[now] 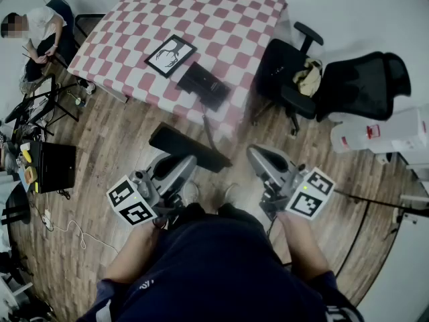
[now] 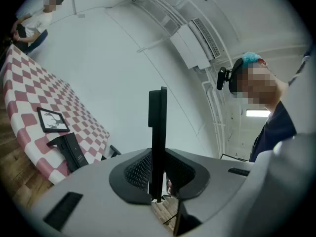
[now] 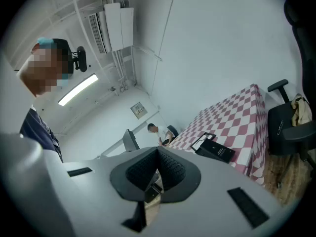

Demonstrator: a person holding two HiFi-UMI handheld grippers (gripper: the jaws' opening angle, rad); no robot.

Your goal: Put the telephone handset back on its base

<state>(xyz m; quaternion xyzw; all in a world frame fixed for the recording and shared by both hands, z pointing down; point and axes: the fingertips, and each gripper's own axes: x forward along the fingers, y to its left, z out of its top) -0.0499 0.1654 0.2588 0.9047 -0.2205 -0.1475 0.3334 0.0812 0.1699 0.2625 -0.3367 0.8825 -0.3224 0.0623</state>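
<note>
The black telephone handset (image 1: pixel 208 156) is held in the air over the wooden floor, short of the checkered table (image 1: pixel 221 12). My left gripper (image 1: pixel 177 159) is shut on it. In the left gripper view the handset (image 2: pixel 158 122) stands edge-on, pinched between the two pads. The black telephone base (image 1: pixel 204 84) lies near the table's front edge, beside a framed picture (image 1: pixel 170 55); the base (image 2: pixel 73 151) also shows at the left of that view. My right gripper (image 1: pixel 258 154) hangs at the right with its jaws shut and nothing between them (image 3: pixel 157 164).
Two black office chairs (image 1: pixel 288 79) (image 1: pixel 365 82) stand right of the table, with a white box (image 1: pixel 382 131) beyond them. A person (image 1: pixel 37 35) sits at the far left among stands, cables and a black case (image 1: pixel 57 166).
</note>
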